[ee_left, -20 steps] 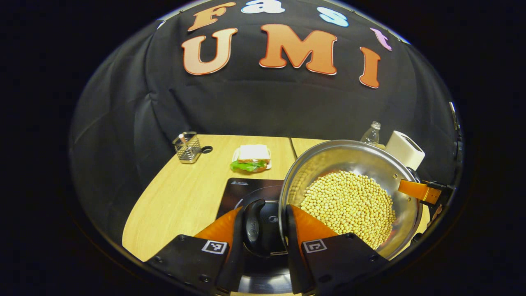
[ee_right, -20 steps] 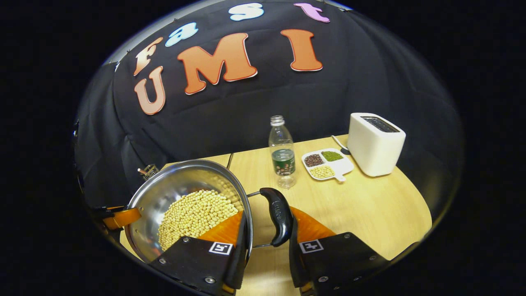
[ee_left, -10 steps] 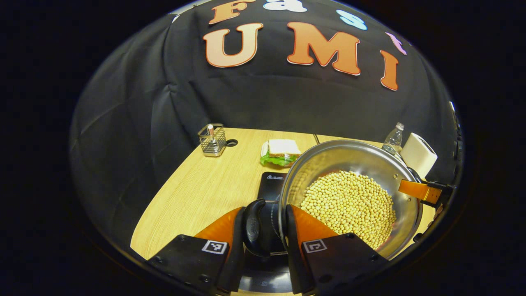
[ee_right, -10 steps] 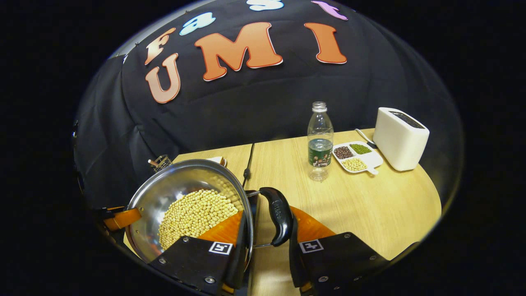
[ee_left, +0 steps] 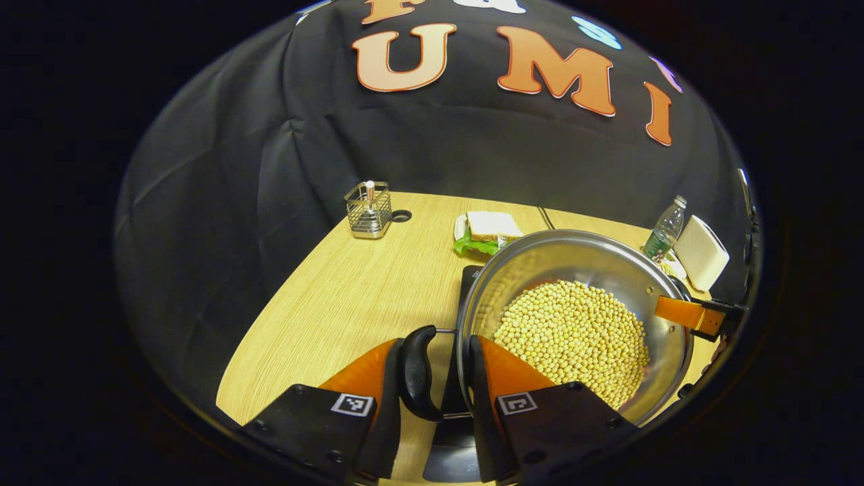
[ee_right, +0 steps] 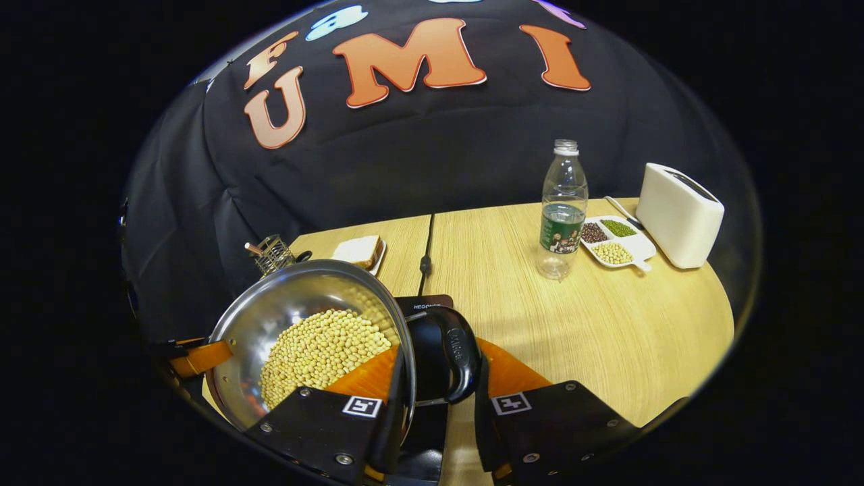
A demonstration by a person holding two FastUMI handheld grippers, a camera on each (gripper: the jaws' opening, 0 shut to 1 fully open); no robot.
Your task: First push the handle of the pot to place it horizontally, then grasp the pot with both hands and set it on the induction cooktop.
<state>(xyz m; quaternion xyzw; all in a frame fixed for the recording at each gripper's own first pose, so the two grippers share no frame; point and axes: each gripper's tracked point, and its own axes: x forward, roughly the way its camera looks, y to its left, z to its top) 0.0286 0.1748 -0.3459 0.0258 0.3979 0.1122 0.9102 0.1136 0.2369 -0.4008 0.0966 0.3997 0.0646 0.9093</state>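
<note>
Now shifted right: both claws (ee_left: pixel 435 378) (ee_right: pixel 439 388) clamp the bean-filled steel pot's (ee_left: pixel 574 324) black handles over the black induction cooktop (ee_right: pixel 422 307); lowering likely next.

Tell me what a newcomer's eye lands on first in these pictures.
The steel pot, full of pale yellow beans, is carried between the left tool and right tool, each clamped on a black side handle. The black induction cooktop sits under it on the wooden table. At the far right stand a water bottle and white toaster.
</note>
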